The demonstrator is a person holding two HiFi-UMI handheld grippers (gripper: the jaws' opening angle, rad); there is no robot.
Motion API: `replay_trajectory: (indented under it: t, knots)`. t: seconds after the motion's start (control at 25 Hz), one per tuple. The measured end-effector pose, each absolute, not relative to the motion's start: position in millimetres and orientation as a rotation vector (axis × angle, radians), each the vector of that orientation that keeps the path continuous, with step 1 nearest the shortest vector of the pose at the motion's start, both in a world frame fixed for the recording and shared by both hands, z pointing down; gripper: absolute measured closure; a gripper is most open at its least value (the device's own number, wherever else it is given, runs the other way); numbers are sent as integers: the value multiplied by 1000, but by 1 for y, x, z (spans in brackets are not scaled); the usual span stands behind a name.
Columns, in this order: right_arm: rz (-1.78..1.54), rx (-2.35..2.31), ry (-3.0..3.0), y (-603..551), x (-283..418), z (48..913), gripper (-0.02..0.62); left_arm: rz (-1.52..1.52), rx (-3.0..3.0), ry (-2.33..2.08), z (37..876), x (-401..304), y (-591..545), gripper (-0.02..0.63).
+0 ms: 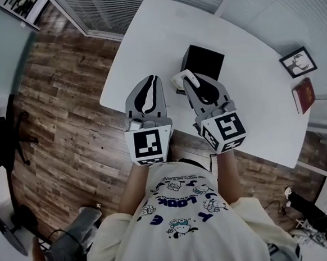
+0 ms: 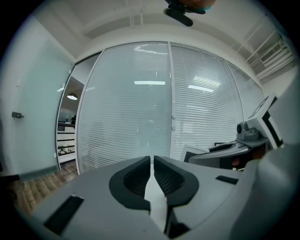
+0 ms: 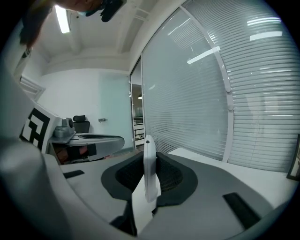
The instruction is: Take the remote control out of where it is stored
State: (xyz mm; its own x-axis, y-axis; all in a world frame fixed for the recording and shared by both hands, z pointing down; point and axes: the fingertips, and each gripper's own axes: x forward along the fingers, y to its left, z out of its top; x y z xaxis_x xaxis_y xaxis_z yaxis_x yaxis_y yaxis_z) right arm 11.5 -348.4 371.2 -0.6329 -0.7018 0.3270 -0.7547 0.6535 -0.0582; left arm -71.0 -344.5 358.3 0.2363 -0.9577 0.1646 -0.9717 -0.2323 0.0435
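- The cream T-shirt (image 1: 184, 210) nearest the camera carried cartoon figures and blue print; "LOOK" read clearly, upside down from the head view, with loose letters "Y" and "E" beside it.
- Both bare forearms reached toward 12 o'clock, roughly parallel and close together. The left forearm (image 1: 135, 185) angled slightly inward.
- Each gripper's cube showed a black-and-white square marker and no readable words.
- The left gripper (image 1: 150, 81) pointed at 12 o'clock over the near edge of the white table (image 1: 252, 109). In its own view the left gripper (image 2: 152, 160) had its dark pads drawn together to a thin slit, with nothing between them.
- The right gripper (image 1: 189, 81) leaned toward 11 o'clock, and its pads were clamped on the remote control (image 1: 179, 78).
- In the right gripper view, the right gripper (image 3: 150, 174) pinched the remote control (image 3: 149, 154), a thin white body standing edge-on and upright. No lettering on it was legible.
- The remote control was outside the black box (image 1: 204, 61) and just beside the box's near-left corner, which lay at 1 o'clock from it.
- At 3 o'clock on the table lay a red book (image 1: 303, 94) whose cover text was too small to read.
- A framed picture (image 1: 297, 62) sat at 2 o'clock.
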Motion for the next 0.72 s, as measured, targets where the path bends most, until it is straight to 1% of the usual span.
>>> replay_trajectory:
  t: [0.72]
  knots:
    - [289,1122,-2622,-353,-42,387,514,165,2223,-1997,363,-126,-332,572]
